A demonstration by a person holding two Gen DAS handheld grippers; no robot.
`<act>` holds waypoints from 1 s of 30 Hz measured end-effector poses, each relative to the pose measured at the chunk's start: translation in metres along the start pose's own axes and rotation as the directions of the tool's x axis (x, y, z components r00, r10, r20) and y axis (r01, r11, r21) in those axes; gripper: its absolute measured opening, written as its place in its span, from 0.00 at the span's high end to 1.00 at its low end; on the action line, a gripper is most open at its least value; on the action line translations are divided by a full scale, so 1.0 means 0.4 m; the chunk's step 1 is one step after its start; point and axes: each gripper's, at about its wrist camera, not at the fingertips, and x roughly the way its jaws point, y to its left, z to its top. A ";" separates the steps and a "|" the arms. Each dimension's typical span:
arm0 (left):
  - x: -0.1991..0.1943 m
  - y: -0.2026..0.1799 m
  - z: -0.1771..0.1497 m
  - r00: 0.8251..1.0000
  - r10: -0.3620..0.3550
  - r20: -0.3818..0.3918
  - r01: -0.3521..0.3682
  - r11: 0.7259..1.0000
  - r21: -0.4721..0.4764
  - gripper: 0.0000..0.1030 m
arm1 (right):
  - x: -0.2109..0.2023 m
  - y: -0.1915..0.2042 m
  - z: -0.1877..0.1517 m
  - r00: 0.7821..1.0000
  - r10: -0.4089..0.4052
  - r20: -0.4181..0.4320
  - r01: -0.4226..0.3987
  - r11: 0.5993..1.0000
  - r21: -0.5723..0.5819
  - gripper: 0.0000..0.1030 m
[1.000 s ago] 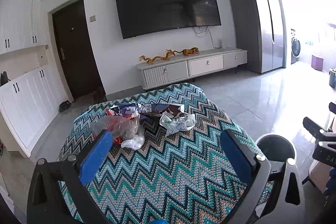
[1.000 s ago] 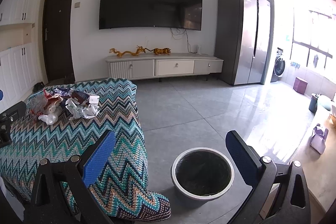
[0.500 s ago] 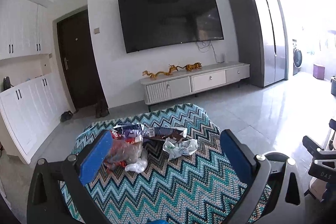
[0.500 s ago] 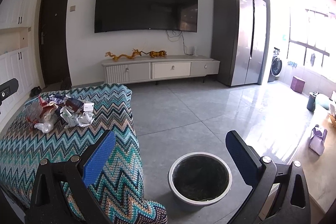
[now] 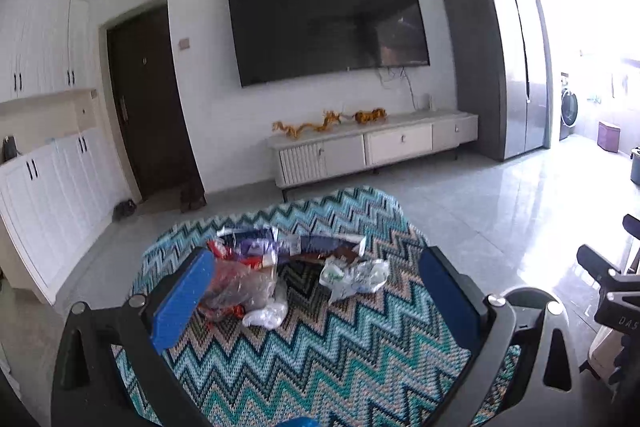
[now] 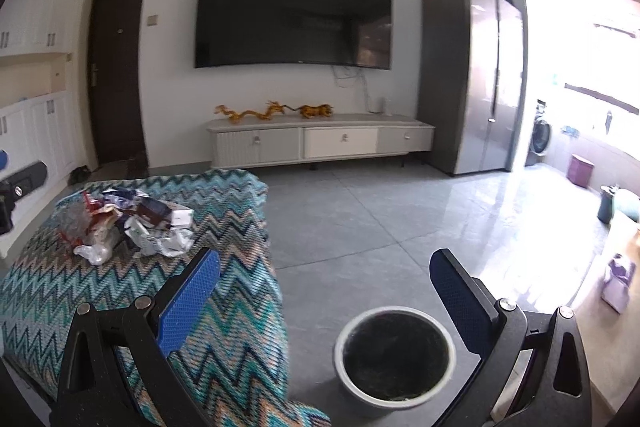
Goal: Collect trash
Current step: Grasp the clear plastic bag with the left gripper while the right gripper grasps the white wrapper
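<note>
Blue pads up front in both views, spread wide with nothing between them: left gripper gaping over the zigzag blanket, right gripper gaping over the blanket's edge and the floor.

Only in the right wrist view, and whole: white-rimmed trash bin with a dark inside, standing on the grey tiles just beside the draped blanket edge, low between the spread fingers. Left wrist view catches just a curved sliver of that rim behind its own right finger.

Trash pile sitting on the blanket, past the left gripper's fingertips and touching neither pad. Up close from the left wrist: clear plastic bag with red bits, white crumpled scrap in front of it, crumpled white-and-green wrapper off to the right, dark blue packets behind. Same pile from the right wrist sits far left and smaller, well apart from the bin.

Each view also grabs a bit of the other tool: black hardware at the right edge of the left view, black block at the left edge of the right one.

Further back in both: low white TV cabinet with gold dragon figures, big dark wall TV, dark door, steel fridge. Washing machine by the bright window.
</note>
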 end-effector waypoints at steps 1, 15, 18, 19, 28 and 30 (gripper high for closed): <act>0.008 0.011 -0.005 1.000 0.005 -0.012 -0.005 1.000 -0.006 0.00 | 0.011 0.009 0.001 1.000 0.015 -0.005 -0.015 1.000 -0.002 0.00; 0.172 0.309 -0.151 0.953 0.149 -0.263 -0.176 0.981 -0.082 0.00 | 0.246 0.249 0.007 0.922 0.328 -0.206 -0.353 0.930 -0.101 0.00; 0.200 0.367 -0.188 0.937 0.132 -0.325 -0.178 0.977 -0.117 0.00 | 0.290 0.291 0.011 0.887 0.394 -0.242 -0.426 0.900 -0.092 0.00; 0.211 0.384 -0.200 0.931 0.119 -0.346 -0.174 0.976 -0.132 0.00 | 0.309 0.308 0.014 0.867 0.427 -0.256 -0.460 0.884 -0.084 0.01; 0.275 0.389 -0.198 0.923 -0.092 -0.374 0.005 0.974 -0.228 0.00 | 0.412 0.444 0.025 0.766 0.539 -0.350 -0.616 0.772 -0.156 0.32; 0.293 0.384 -0.179 0.925 -0.124 -0.360 0.038 0.971 -0.237 0.00 | 0.432 0.467 0.019 0.759 0.535 -0.370 -0.625 0.759 -0.184 0.34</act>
